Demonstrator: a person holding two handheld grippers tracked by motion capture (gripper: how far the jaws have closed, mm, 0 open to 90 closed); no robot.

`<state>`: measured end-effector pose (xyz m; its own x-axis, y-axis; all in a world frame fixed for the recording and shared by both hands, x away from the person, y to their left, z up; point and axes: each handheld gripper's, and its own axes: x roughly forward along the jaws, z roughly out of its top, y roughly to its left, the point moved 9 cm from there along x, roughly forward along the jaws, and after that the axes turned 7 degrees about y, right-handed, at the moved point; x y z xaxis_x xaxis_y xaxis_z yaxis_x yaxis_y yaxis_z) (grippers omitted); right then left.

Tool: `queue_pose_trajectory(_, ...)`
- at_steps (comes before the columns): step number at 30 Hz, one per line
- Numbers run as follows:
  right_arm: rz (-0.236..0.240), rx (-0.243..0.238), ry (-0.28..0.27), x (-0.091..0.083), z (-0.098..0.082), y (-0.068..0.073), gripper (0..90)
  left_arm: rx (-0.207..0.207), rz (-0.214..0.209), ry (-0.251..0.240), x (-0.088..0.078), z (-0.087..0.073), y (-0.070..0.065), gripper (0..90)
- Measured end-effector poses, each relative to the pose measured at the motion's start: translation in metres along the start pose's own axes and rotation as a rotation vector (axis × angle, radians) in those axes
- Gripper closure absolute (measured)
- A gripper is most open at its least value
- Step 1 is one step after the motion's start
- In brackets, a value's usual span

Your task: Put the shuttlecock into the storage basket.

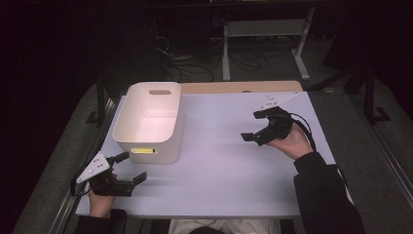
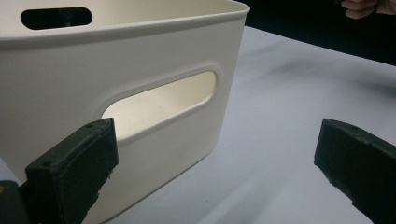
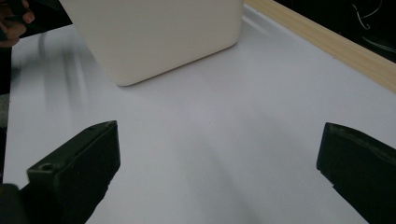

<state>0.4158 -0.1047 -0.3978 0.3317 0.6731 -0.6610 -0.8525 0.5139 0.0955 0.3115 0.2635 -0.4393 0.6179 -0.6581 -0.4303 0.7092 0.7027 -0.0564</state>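
Left gripper (image 1: 130,168), jaws wide and empty, at the near left table corner, just before the cream rectangular plastic bin (image 1: 146,127) with handle slots; right gripper (image 1: 253,126), jaws wide, farther right over the white table (image 1: 219,165).

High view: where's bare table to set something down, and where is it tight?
The widest bare patch of the table lies between the white bin and the right tool, running to the near edge. Behind the right tool is a smaller patch. Tightest is the near-left corner, where the left tool sits close to the bin.
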Motion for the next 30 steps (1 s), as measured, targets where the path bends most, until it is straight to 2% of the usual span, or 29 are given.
queue_pose_trajectory(22, -0.007, 0.036, -0.035, -0.015, -0.031, 0.006, 0.0, 0.000, 0.001, -0.001, 0.000, 0.000, 0.000, 0.0)
queue_pose_trajectory(30, -0.020, 0.061, -0.056, -0.025, -0.050, 0.008, 0.0, -0.001, 0.002, 0.000, 0.000, 0.000, 0.000, 0.0)
